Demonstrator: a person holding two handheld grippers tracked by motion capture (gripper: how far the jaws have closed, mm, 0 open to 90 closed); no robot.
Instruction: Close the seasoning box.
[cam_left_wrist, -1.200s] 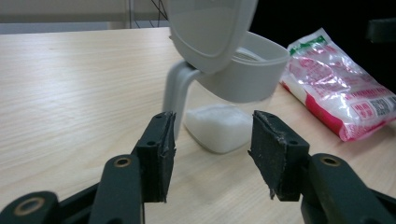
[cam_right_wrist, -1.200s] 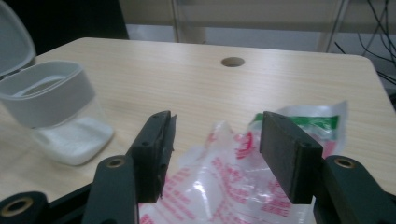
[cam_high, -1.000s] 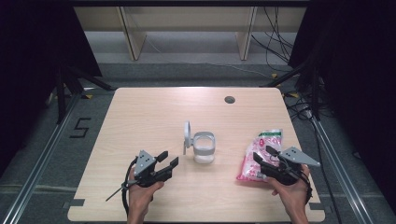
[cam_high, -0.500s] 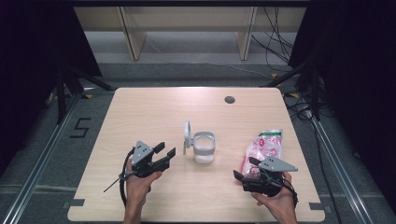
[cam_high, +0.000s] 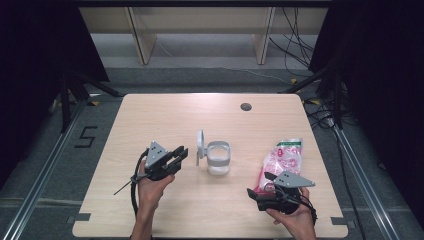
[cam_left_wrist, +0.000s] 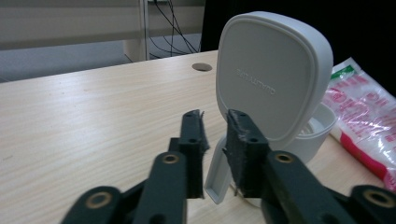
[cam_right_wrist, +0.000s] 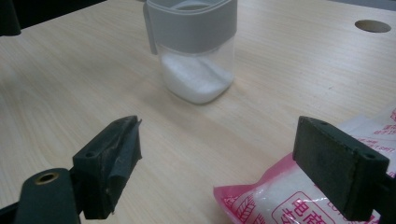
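1. High view: I have the left gripper (cam_high: 170, 159) at centre-left of the frame, its tips aimed at the raised lid (cam_high: 199, 144) of the container (cam_high: 218, 157) at mid-frame, which I read as lining up to take the lid. The right gripper (cam_high: 260, 192) sits at lower right, at the near end of the pink bag (cam_high: 281, 160), probably ready to lift it. The wooden table (cam_high: 150, 120) is pale and matte.

2. Left gripper view: my jaws are nearly closed with a narrow gap, holding nothing. The lid (cam_left_wrist: 273, 74), smooth white plastic with rounded corners, stands upright just beyond them at upper right.

3. Right gripper view: my jaws gape wide and empty. The container (cam_right_wrist: 196, 49) at top centre has a clear body, grey collar and white granules inside. The glossy, crinkled bag (cam_right_wrist: 275, 196) lies at lower right, between the jaws.
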